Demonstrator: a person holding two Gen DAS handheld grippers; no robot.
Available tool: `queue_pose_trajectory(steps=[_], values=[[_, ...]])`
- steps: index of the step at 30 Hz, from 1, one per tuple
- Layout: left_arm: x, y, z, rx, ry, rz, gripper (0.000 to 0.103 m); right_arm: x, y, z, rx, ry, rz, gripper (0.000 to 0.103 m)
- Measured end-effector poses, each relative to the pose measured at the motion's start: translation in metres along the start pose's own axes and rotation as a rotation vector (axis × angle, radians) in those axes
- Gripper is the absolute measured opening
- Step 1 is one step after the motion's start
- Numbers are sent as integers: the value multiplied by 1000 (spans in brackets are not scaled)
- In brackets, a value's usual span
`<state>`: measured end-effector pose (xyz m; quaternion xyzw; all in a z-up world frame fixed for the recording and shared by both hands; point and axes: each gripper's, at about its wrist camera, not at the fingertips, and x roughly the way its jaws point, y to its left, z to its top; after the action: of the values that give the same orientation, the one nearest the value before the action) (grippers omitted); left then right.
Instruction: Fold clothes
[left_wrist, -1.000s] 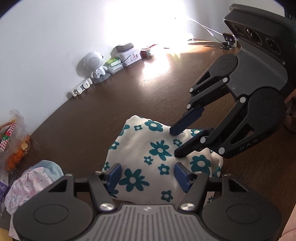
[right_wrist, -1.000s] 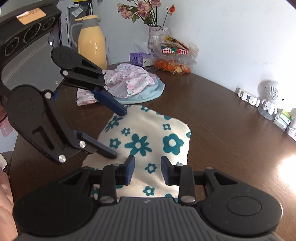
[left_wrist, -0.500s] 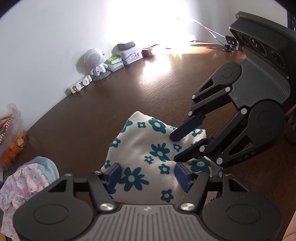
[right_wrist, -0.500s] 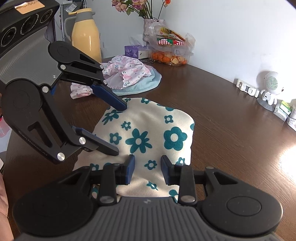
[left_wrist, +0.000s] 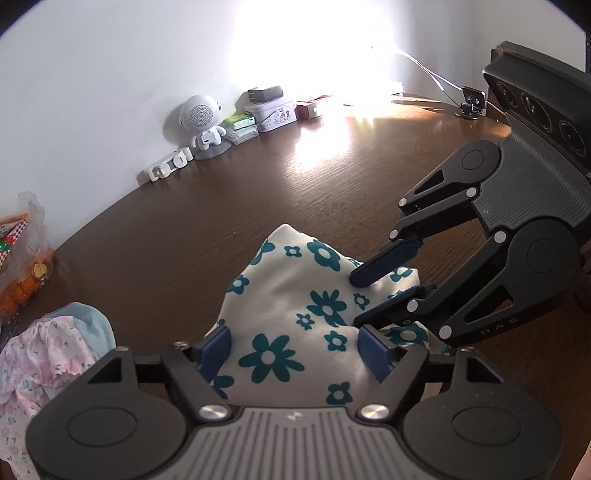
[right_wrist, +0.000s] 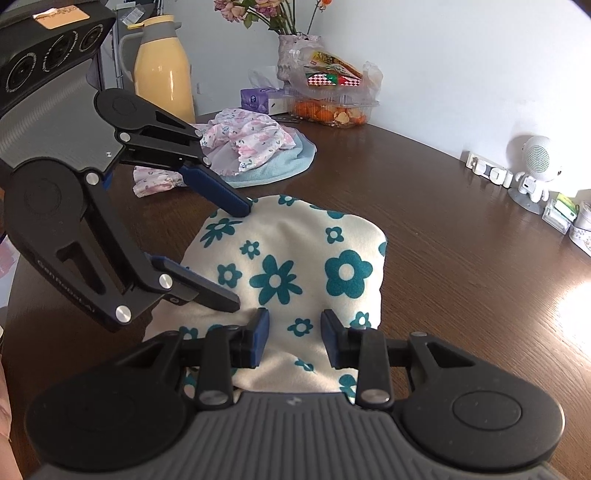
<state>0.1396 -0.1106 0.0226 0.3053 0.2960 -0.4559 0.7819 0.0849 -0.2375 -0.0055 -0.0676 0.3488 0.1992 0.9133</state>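
A cream cloth with teal flowers (left_wrist: 295, 306) lies folded on the dark wooden table (left_wrist: 258, 206); it also shows in the right wrist view (right_wrist: 295, 266). My left gripper (left_wrist: 295, 350) is open, its fingers astride the cloth's near part. It appears in the right wrist view (right_wrist: 236, 258) with its fingertips on the cloth's left side. My right gripper (right_wrist: 293, 338) is open over the cloth's near edge. It appears in the left wrist view (left_wrist: 356, 301) with its fingertips on the cloth's right side.
A pile of pink floral and light blue clothes (right_wrist: 255, 147) lies at the far left. Behind it stand a yellow flask (right_wrist: 162, 85), a flower vase (right_wrist: 295, 55) and a fruit box (right_wrist: 332, 107). A white robot speaker (left_wrist: 203, 125) and small boxes (left_wrist: 273, 114) line the wall.
Both grippers have shifted slightly over the cloth, whose far edge has bunched up a little higher. Both stay open.
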Motion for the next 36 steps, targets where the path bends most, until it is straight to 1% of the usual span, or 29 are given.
queue_pose_trajectory(steps=[1, 2, 3, 5, 6, 8, 9, 11, 13, 15, 18, 21, 24, 26, 27, 30, 36], values=[[-2, 1, 0, -6, -5, 3, 82, -2, 0, 1, 4, -3, -8, 34], [-5, 1, 0, -11, -11, 0, 82, -4, 1, 1, 9, -7, -22, 40], [-9, 2, 0, -15, -21, -6, 82, -8, 1, 1, 13, -14, -43, 51], [-18, 3, 0, -20, -45, -11, 82, -14, 2, 1, 24, -29, -80, 63], [-23, 5, 0, -24, -59, -11, 82, -18, 1, 0, 35, -38, -85, 66], [-31, 9, 1, -33, -80, -1, 82, -26, 0, -3, 60, -52, -80, 69], [-34, 11, 1, -35, -86, 13, 82, -30, 0, -4, 74, -58, -76, 72], [-36, 17, 1, -40, -85, 36, 82, -37, 1, -8, 106, -68, -65, 74], [-35, 25, 2, -53, -76, 42, 82, -44, 0, -12, 158, -78, -50, 74], [-30, 32, 5, -66, -62, 30, 82, -50, -3, -16, 220, -84, -35, 74], [-15, 41, 6, -54, -26, 12, 82, -56, -7, -25, 324, -86, -20, 74], [-2, 52, 3, -79, 2, -48, 83, -54, -9, -33, 406, -70, -1, 72], [6, 59, -1, -121, 13, -107, 82, -46, -6, -41, 476, -47, 54, 67], [9, 60, -6, -139, 21, -131, 81, -37, -4, -44, 504, -32, 79, 64], [9, 60, -8, -153, 22, -142, 81, -33, -3, -45, 516, -27, 88, 60], [6, 62, -16, -202, 20, -179, 78, -22, -7, -45, 543, -23, 102, 54], [-7, 60, -35, -313, 9, -193, 76, -15, -21, -37, 528, -23, 110, 55]])
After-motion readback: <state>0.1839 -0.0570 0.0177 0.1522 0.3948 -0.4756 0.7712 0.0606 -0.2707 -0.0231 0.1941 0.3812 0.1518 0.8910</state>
